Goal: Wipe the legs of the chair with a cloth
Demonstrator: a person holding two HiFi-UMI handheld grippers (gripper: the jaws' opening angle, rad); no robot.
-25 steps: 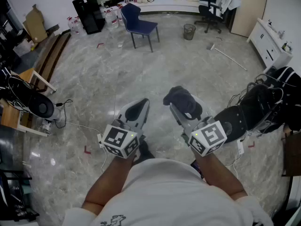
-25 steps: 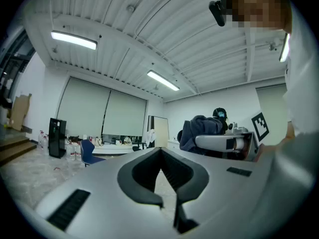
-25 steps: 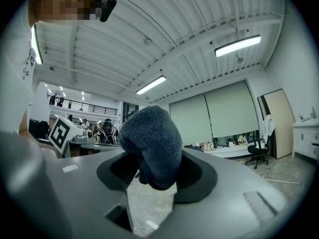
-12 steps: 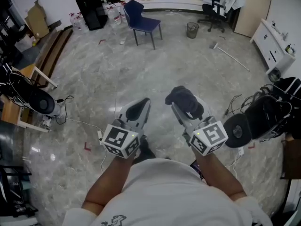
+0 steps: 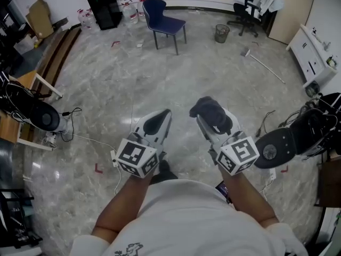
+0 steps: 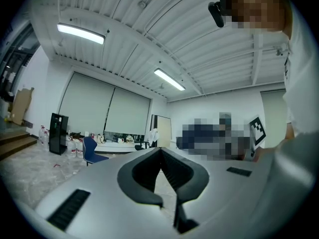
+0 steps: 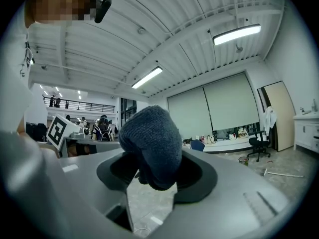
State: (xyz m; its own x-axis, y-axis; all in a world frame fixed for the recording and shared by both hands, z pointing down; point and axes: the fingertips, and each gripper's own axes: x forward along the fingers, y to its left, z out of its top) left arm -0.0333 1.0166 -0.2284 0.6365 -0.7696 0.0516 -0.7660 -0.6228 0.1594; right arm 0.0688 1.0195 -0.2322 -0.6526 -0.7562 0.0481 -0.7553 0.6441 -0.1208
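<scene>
Status: wiping not begun.

The right gripper point(image 5: 212, 122) has its jaws clamped on a bunched dark blue-grey knitted cloth point(image 7: 151, 144), which bulges above the jaw tips. The cloth is secured and ready for use.

The left gripper point(image 5: 161, 119) has its jaws drawn together, tips meeting, with nothing between them.

The blue plastic chair with thin metal legs point(image 5: 168, 22) stands upright on the grey marbled floor point(image 5: 106, 89) at the far end of the room, well apart from both grippers. The grippers are held level in front of the person, side by side over open floor. No leg is within reach, and no contact between cloth and chair is evident.

Assessment: only the cloth pick-up is complete. Outstanding are the approach across the floor to the chair and the wiping of every leg.
</scene>
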